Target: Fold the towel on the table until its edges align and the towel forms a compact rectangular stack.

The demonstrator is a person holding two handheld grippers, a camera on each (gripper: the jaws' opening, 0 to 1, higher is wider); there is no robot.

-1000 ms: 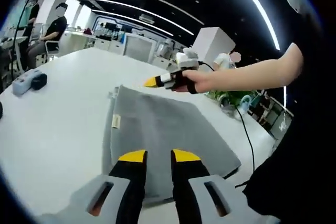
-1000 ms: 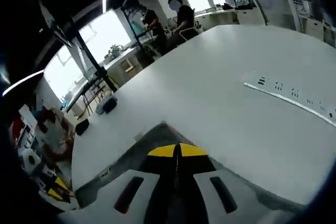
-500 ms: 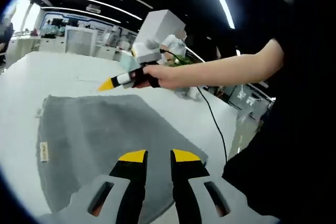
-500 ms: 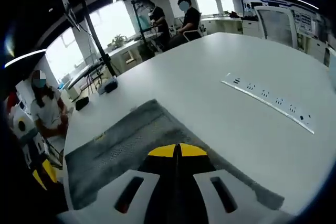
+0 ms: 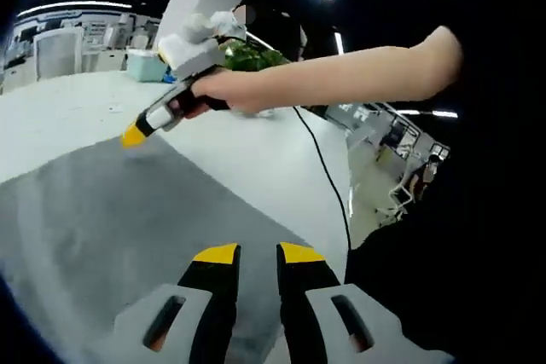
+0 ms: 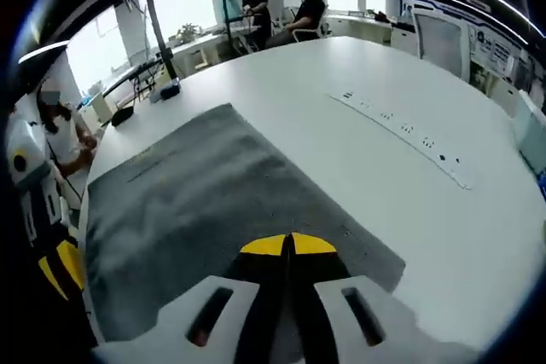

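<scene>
Left hand-held gripper (image 5: 249, 252): jaws parted by a small gap, nothing between them, poised over the towel.
Right hand-held gripper (image 6: 289, 245): jaws pressed together with yellow tips touching, grasping nothing visible; seen in the left gripper view (image 5: 134, 134) gripped in a hand (image 5: 223, 92), tip above the towel's far edge.
Towel (image 6: 196, 210): grey, spread flat on the worktop, one corner near the right gripper's tips.
Worktop (image 6: 358, 66): white, with a power strip (image 6: 401, 130) well apart from the towel.
Cable (image 5: 328, 178): black, trailing from the hand.

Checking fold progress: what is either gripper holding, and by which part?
Nothing: the left gripper is open above the flat towel; the right gripper is shut, gripping no cloth.
</scene>
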